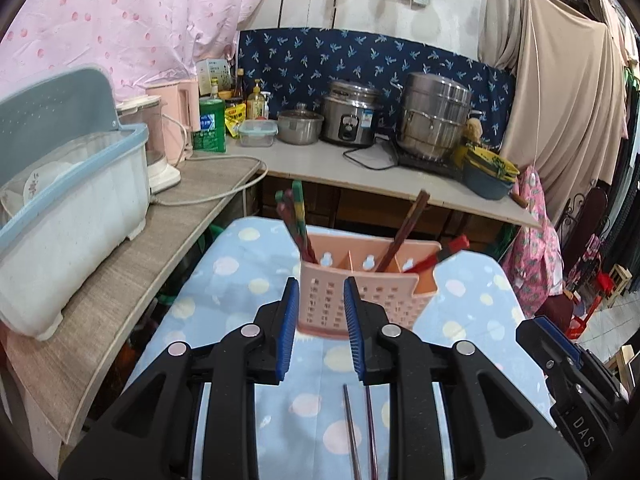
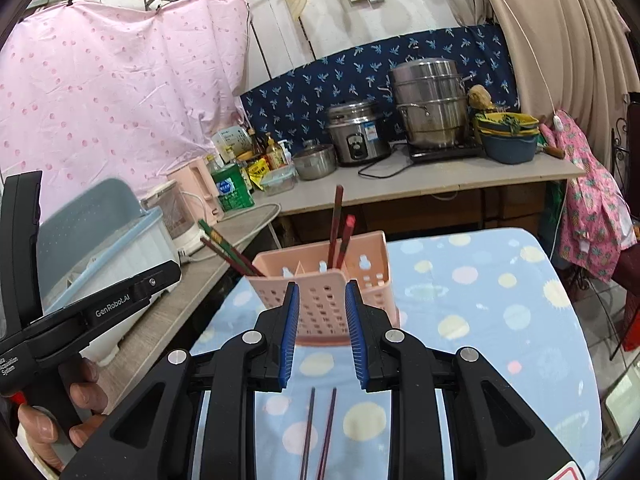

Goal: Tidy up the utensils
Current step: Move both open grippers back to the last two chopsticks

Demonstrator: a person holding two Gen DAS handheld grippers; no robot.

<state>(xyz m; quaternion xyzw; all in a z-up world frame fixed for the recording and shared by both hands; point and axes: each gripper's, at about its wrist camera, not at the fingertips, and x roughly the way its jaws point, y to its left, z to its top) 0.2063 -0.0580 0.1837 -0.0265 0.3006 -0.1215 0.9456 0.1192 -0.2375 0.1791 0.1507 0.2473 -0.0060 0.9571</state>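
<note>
The pink caddy [image 1: 362,296] stands on the dotted cloth [image 1: 472,304] at 12 o'clock from both grippers, chopsticks [image 1: 298,224] upright in its compartments. The left gripper [image 1: 321,330] and right gripper [image 2: 322,332] are each slightly open and empty. Two loose chopsticks [image 2: 318,432] lie on the cloth at 6 o'clock, below the jaws.

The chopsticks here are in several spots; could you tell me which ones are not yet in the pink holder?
The dark pair lying flat on the spotted cloth, just below the right gripper; all others stand inside the pink holder.
</note>
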